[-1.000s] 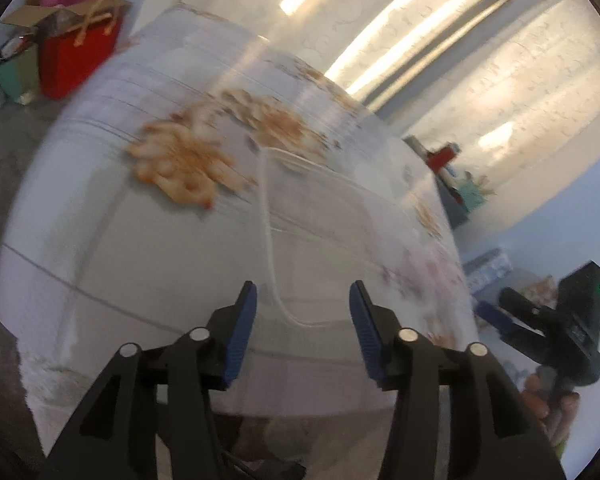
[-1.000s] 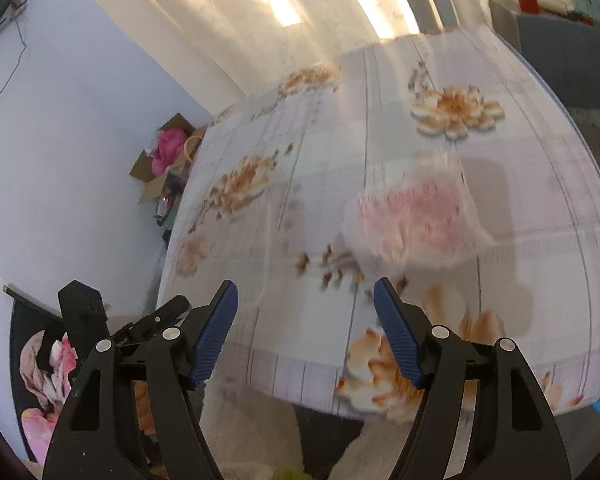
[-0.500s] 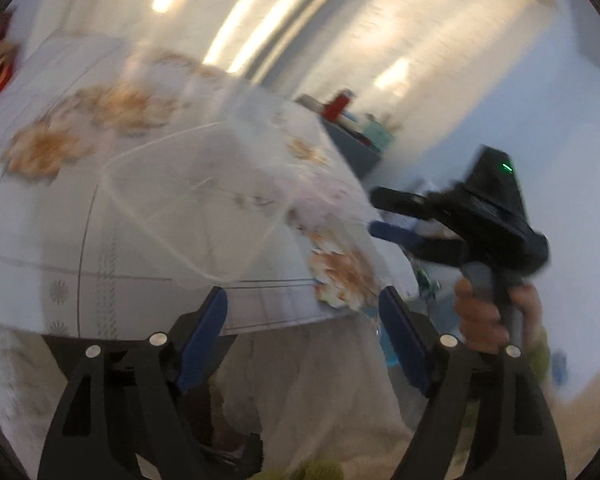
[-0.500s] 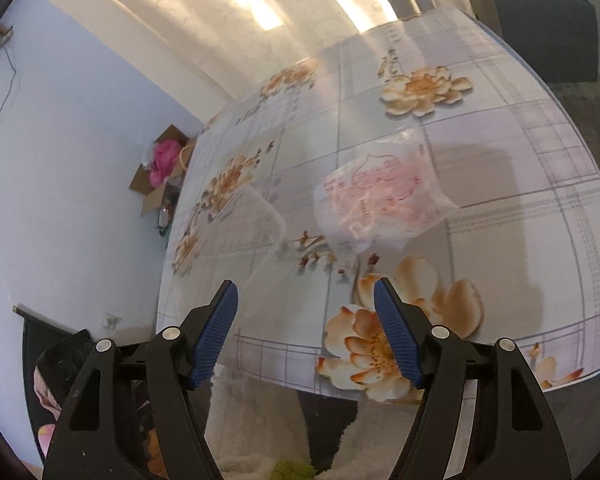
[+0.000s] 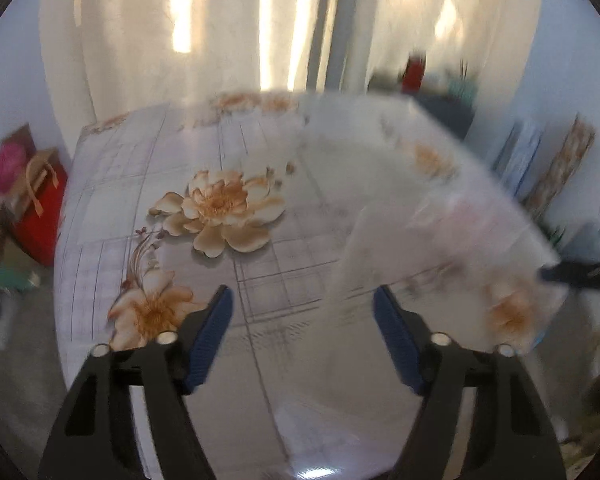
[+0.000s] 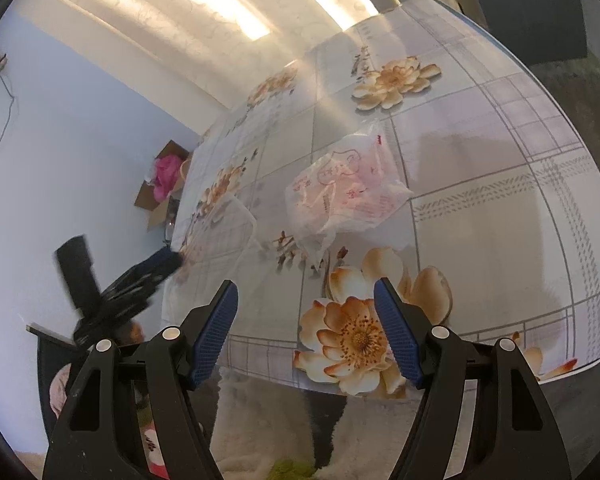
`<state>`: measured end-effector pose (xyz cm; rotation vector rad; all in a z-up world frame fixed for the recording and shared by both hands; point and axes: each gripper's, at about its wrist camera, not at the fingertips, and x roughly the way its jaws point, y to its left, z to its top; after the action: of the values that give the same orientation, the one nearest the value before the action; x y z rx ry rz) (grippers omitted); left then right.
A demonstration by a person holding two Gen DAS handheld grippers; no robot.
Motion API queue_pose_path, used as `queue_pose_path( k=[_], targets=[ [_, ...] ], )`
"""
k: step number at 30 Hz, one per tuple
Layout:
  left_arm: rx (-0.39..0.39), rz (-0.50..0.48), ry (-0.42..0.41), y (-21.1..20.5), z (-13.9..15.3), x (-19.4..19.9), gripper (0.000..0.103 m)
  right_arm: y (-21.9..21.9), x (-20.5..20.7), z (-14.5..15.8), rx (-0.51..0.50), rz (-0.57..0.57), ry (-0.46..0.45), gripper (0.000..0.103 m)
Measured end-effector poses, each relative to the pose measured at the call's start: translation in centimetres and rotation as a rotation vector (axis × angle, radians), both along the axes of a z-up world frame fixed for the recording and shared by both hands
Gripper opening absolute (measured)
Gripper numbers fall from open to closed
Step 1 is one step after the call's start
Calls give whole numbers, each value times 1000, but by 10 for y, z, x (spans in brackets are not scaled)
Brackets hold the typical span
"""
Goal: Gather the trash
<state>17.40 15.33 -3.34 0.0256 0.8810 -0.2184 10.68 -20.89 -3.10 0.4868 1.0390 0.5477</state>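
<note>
A crumpled clear plastic bag with pink print lies on the floral tablecloth, a little beyond my right gripper, which stands open and empty over the table's near edge. To the bag's left lies a clear plastic container. My left gripper reaches its left rim from the side. In the left wrist view the left gripper has its jaws apart and closing. Blurred clear plastic spreads ahead and to the right of it, and no pad visibly presses on it.
On the floor to the left of the table are a red bag and a cardboard box with something pink. Curtains hang behind the table. A grey cabinet stands far right. White fluffy fabric lies below the table's near edge.
The left gripper rolled and swung back toward the table, its jaws wider than a second ago. The right gripper crept toward the pink-printed bag, jaws unchanged.
</note>
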Motion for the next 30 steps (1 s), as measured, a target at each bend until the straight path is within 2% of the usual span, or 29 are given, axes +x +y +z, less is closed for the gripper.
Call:
queue_pose_path(
  k=[2,4,7,9,12,16,17,19,21,23,26,29,30],
  targets=[
    [26,-35,51,-1,-13,4,49,-3,-1,0,-3,-6,0,67],
    [43,-33,89,-3,-20,8,29,-6,-2,-2,-10,-12,2,67],
    [21,29,97,2,-19,3,15,-9,0,-5,-8,-19,11,67],
    [-25,105,98,13,-17,-4,9,-10,2,-6,-9,-19,14,67],
    [-140,199,95,30,-12,-22,9,-8,5,-7,-14,-17,12,67],
    [-221,234,128,40,-13,-36,12,-2,12,-8,-38,-18,11,67],
    [-227,238,130,40,-13,-37,15,-1,14,-7,-51,-21,7,68],
    [-233,251,122,40,-10,-37,32,0,16,-3,-75,-34,-3,73],
    [-219,262,104,43,-8,-37,36,-3,19,1,-88,-51,-14,79],
    [-218,269,101,47,-8,-32,36,-4,25,4,-109,-63,-17,84],
    [-194,285,103,45,-14,-18,36,2,31,8,-166,-50,-46,85],
    [-230,309,125,51,-25,-16,34,10,39,11,-240,-9,-95,86],
    [-234,308,124,51,-26,-17,30,12,42,12,-258,1,-111,86]
  ],
)
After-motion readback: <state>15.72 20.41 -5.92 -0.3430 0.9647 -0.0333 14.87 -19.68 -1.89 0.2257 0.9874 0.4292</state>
